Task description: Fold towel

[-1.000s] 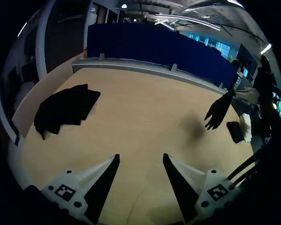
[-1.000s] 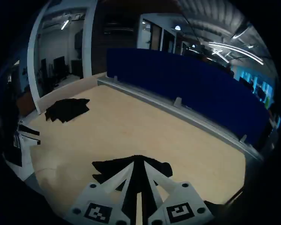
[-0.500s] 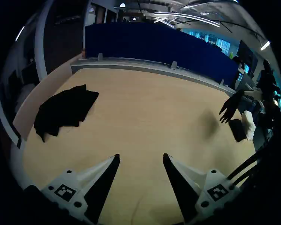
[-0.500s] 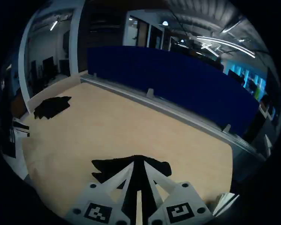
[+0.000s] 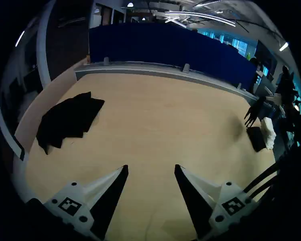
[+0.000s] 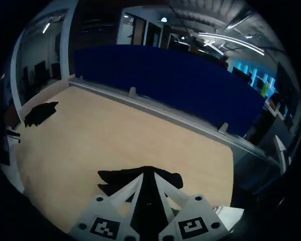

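The surface (image 5: 162, 116) is pale tan wood grain. At 9 o'clock in the left gripper view, the heap of cloth (image 5: 68, 120) is black. The left tongs (image 5: 150, 166) are white with black inner faces and black-and-white square markers. The right tongs (image 6: 149, 168) match, and the towel (image 6: 110, 178) between them is black. The partition (image 5: 162, 44) at 12 o'clock is deep blue.

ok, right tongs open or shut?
Shut: the right tongs have fingertips closed together, pinching a black towel that sticks out on both sides.
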`<state>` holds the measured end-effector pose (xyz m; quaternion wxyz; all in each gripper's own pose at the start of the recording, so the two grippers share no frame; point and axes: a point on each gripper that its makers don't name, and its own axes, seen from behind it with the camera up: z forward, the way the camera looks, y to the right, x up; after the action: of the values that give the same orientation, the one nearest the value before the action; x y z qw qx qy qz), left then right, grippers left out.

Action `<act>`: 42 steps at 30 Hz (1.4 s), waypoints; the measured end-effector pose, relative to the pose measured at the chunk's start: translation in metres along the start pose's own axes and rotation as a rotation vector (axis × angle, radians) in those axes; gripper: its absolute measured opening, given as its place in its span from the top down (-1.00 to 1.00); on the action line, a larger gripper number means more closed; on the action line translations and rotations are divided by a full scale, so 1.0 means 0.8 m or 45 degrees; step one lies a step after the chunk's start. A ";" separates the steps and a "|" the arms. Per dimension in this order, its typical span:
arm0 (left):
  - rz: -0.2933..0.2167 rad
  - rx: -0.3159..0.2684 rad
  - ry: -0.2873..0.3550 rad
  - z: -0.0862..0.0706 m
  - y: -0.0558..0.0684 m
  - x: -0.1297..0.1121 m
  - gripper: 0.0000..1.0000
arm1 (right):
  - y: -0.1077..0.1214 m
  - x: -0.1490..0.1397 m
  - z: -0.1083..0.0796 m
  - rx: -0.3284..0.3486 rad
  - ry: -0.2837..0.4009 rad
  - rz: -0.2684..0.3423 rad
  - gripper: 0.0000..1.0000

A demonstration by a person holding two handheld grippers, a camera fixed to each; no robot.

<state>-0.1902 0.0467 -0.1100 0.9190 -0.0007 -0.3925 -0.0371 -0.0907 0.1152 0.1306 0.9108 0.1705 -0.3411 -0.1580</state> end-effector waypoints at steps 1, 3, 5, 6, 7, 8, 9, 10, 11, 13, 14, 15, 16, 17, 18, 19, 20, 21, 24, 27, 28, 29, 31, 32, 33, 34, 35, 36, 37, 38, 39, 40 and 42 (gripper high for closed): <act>0.002 0.001 0.000 0.000 0.001 0.001 -0.70 | 0.005 -0.002 0.001 -0.002 -0.003 0.004 0.93; 0.007 0.002 0.000 0.001 0.003 0.003 -0.70 | 0.014 -0.006 0.004 -0.008 -0.009 0.012 0.93; 0.012 0.002 -0.001 0.002 0.006 0.004 -0.70 | 0.021 -0.011 0.007 -0.012 -0.018 0.019 0.93; 0.015 0.002 -0.001 0.003 0.007 0.004 -0.70 | 0.024 -0.014 0.008 -0.014 -0.023 0.023 0.93; 0.018 0.002 -0.001 0.003 0.008 0.005 -0.70 | 0.026 -0.018 0.009 -0.015 -0.030 0.027 0.93; 0.021 0.001 -0.001 0.003 0.010 0.005 -0.70 | 0.028 -0.023 0.010 -0.016 -0.036 0.030 0.93; 0.024 0.000 -0.001 0.004 0.011 0.006 -0.70 | 0.030 -0.027 0.010 -0.017 -0.044 0.034 0.93; 0.027 -0.001 -0.001 0.004 0.012 0.006 -0.70 | 0.031 -0.032 0.008 -0.019 -0.049 0.037 0.93; 0.030 -0.002 -0.001 0.004 0.013 0.007 -0.70 | 0.033 -0.036 0.007 -0.021 -0.055 0.040 0.93; 0.035 -0.005 -0.001 0.004 0.016 0.009 -0.70 | 0.036 -0.046 0.002 -0.028 -0.065 0.046 0.93; 0.037 -0.007 -0.001 0.004 0.017 0.010 -0.70 | 0.038 -0.051 -0.001 -0.032 -0.070 0.049 0.93; 0.039 -0.008 -0.001 0.005 0.018 0.010 -0.70 | 0.040 -0.056 -0.004 -0.037 -0.076 0.053 0.93; 0.040 -0.010 -0.001 0.005 0.019 0.011 -0.70 | 0.043 -0.062 -0.007 -0.043 -0.083 0.058 0.93; 0.042 -0.012 -0.002 0.005 0.019 0.011 -0.70 | 0.046 -0.069 -0.010 -0.049 -0.090 0.063 0.93; 0.044 -0.013 -0.002 0.005 0.020 0.012 -0.70 | 0.049 -0.076 -0.014 -0.056 -0.098 0.070 0.93; 0.046 -0.015 -0.002 0.005 0.021 0.012 -0.70 | 0.051 -0.083 -0.017 -0.063 -0.106 0.078 0.93; 0.048 -0.016 -0.003 0.005 0.022 0.012 -0.70 | 0.054 -0.091 -0.021 -0.070 -0.114 0.086 0.93; 0.051 -0.017 -0.003 0.005 0.022 0.012 -0.70 | 0.057 -0.099 -0.025 -0.079 -0.123 0.096 0.93; 0.056 -0.019 -0.005 0.005 0.023 0.012 -0.70 | 0.065 -0.129 -0.038 -0.106 -0.153 0.132 0.93; 0.060 -0.017 -0.006 0.003 0.023 0.012 -0.70 | 0.073 -0.164 -0.049 -0.142 -0.190 0.180 0.93; 0.060 -0.016 -0.007 0.003 0.022 0.012 -0.70 | 0.075 -0.175 -0.052 -0.152 -0.200 0.200 0.93; 0.059 -0.016 -0.009 0.003 0.022 0.011 -0.70 | 0.077 -0.186 -0.055 -0.163 -0.211 0.221 0.93; 0.061 -0.013 -0.012 0.002 0.021 0.010 -0.70 | 0.080 -0.209 -0.061 -0.182 -0.230 0.265 0.93; 0.061 -0.012 -0.013 0.002 0.020 0.009 -0.70 | 0.080 -0.219 -0.063 -0.190 -0.239 0.285 0.93; 0.063 -0.010 -0.015 0.002 0.019 0.009 -0.70 | 0.081 -0.230 -0.066 -0.199 -0.249 0.307 0.92; 0.064 -0.009 -0.015 0.001 0.019 0.008 -0.70 | 0.081 -0.239 -0.068 -0.206 -0.259 0.323 0.93; 0.066 -0.007 -0.016 0.001 0.018 0.008 -0.70 | 0.081 -0.248 -0.070 -0.213 -0.270 0.338 0.93; 0.067 -0.006 -0.017 0.000 0.018 0.008 -0.70 | 0.081 -0.258 -0.071 -0.221 -0.283 0.353 0.93; 0.068 -0.005 -0.016 -0.001 0.017 0.008 -0.70 | 0.080 -0.266 -0.072 -0.226 -0.296 0.362 0.93; 0.069 -0.004 -0.016 -0.002 0.017 0.008 -0.70 | 0.080 -0.275 -0.072 -0.232 -0.310 0.370 0.93; 0.069 -0.003 -0.016 -0.003 0.017 0.008 -0.70 | 0.079 -0.284 -0.073 -0.238 -0.325 0.379 0.93; 0.069 -0.002 -0.016 -0.004 0.017 0.008 -0.70 | 0.078 -0.291 -0.073 -0.243 -0.338 0.384 0.93; 0.069 0.000 -0.015 -0.006 0.016 0.008 -0.70 | 0.076 -0.306 -0.072 -0.252 -0.364 0.396 0.93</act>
<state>-0.1812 0.0591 -0.1081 0.9174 -0.0115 -0.3977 -0.0121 -0.2168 0.2802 -0.0236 0.8789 0.0016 -0.4717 -0.0709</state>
